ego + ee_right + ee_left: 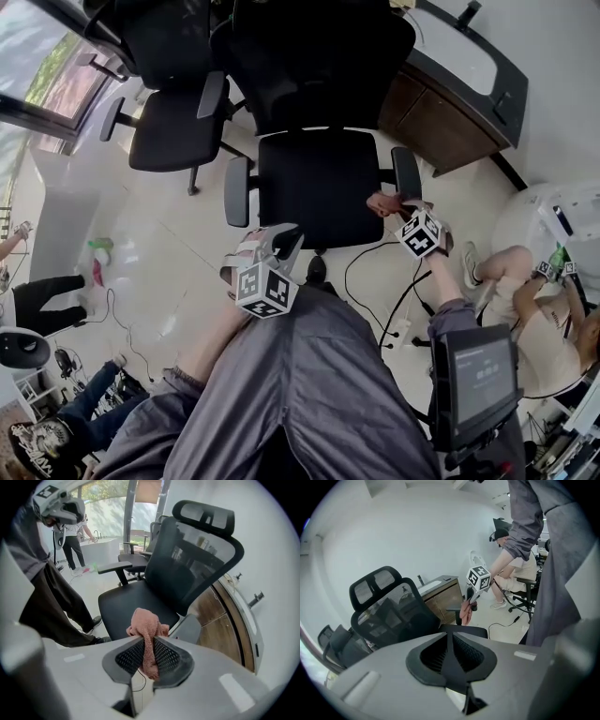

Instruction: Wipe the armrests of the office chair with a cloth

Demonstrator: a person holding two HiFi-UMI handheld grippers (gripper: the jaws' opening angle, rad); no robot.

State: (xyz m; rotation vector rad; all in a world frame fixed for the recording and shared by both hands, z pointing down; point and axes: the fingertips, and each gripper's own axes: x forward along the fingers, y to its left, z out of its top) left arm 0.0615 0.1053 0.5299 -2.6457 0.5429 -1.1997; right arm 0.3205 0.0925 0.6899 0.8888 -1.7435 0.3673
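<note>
"Cloth (144, 626) first: where is it?"

"Clamped in my right gripper (147, 645). The jaws are closed on a fold of it. A bunch stands out past the tips and a tail hangs back between the jaws."

"And the left?"

"My left gripper (450, 637) has its jaws together with nothing in them. It points across the chair (393, 616), well short of it."

"Which step are we on?"

"As I read it, the cloth is gripped and held near the first armrest (188, 629), with no wiping begun. That armrest lies just beyond the right jaws, a little to their right. The bunch looks just clear of it, though I can't be sure."

"Next move?"

"I'd lower the jaws until the bunch presses on the armrest's top, then draw it along the length. The grip has to stay firm so the fold doesn't slip out. The far armrest (114, 566), well off to the jaws' left, would come after."
</note>
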